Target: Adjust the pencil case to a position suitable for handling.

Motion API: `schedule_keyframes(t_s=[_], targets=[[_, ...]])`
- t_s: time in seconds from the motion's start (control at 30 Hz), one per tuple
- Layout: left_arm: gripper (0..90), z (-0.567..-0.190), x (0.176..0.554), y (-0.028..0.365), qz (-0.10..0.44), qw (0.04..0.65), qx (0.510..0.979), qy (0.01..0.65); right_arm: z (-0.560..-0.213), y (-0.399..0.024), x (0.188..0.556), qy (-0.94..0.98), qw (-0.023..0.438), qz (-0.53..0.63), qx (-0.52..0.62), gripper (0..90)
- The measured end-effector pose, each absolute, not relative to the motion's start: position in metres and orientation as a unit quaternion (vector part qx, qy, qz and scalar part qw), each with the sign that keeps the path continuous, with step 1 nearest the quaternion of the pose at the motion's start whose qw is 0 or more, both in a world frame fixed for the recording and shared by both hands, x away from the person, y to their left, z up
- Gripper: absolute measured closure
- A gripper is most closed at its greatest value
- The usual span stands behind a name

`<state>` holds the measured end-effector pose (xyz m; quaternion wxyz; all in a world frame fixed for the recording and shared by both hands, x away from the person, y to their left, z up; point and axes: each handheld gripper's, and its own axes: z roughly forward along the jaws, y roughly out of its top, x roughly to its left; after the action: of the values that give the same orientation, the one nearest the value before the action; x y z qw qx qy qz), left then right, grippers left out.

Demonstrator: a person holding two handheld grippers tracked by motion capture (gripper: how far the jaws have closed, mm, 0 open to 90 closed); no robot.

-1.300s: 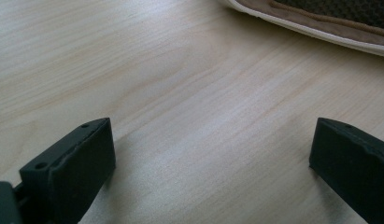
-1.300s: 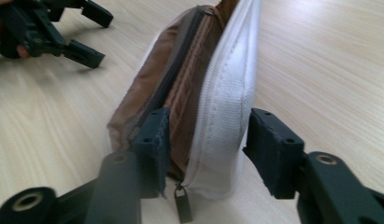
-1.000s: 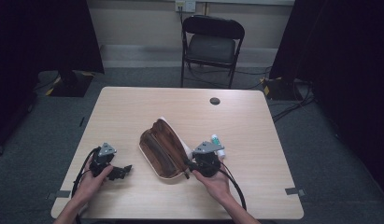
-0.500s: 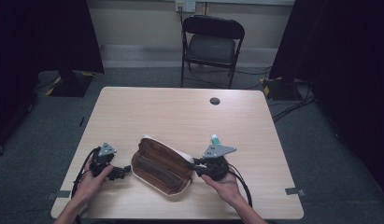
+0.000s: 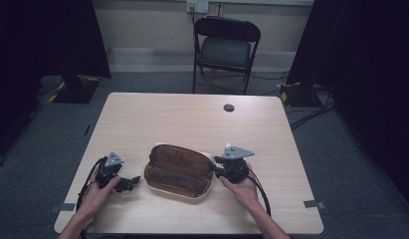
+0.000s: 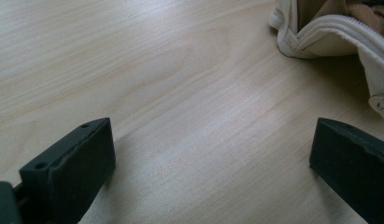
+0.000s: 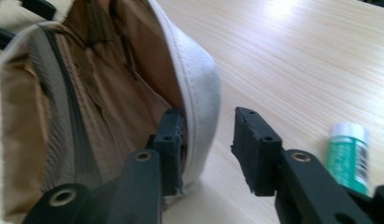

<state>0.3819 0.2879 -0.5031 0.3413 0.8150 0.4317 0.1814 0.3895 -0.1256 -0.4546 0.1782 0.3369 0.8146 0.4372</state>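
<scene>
- The right gripper (image 5: 215,168) is at the right end of the open pouch (image 5: 178,170), and the person's right hand (image 5: 243,187) holds it from behind.
- In the right gripper view, the jaws of this gripper (image 7: 208,148) stand on both sides of the pouch's white rim (image 7: 199,93): one jaw is inside, against the brown lining, and the other jaw is outside with a clear gap to the fabric.
- The jaws have just been opening, so the rim is between them but it is not pressed from both sides; the opening is rather narrow.
- A small green and white tube (image 7: 347,156) lies on the table (image 7: 292,60) just beside the outer jaw, on the side away from the pouch.
- The left gripper (image 5: 133,181) rests near the left end of the pouch, apart from it, in the person's left hand (image 5: 100,188).
- In the left gripper view, the jaws of this gripper (image 6: 210,154) are wide apart, with bare table wood between them.
- From this gripper, the white corner of the pouch (image 6: 320,35) lies ahead, toward the side of one jaw, and a small metal snap (image 6: 380,103) sits close above that jaw.
- The pouch lies between the two grippers, its brown inside facing up.
</scene>
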Motion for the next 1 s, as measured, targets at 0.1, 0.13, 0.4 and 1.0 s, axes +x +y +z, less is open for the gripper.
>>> schedule_keyframes(t_s=[0.1,0.13,0.4,1.0], targets=[[0.0,-0.503,0.382,0.288,0.181,0.341,0.815,0.432,-0.456,-0.129,0.389,0.81,0.184,0.432,0.35,61.1],[0.0,-0.503,0.382,0.288,0.182,0.341,0.815,0.432,-0.457,-0.129,0.39,0.809,0.186,0.432,0.352,62.1],[0.0,-0.503,0.382,0.288,0.182,0.341,0.815,0.431,-0.461,-0.138,0.399,0.795,0.204,0.421,0.387,73.7],[0.0,-0.503,0.382,0.288,0.182,0.34,0.816,0.43,-0.463,-0.109,0.442,0.791,0.181,0.445,0.38,81.8]])
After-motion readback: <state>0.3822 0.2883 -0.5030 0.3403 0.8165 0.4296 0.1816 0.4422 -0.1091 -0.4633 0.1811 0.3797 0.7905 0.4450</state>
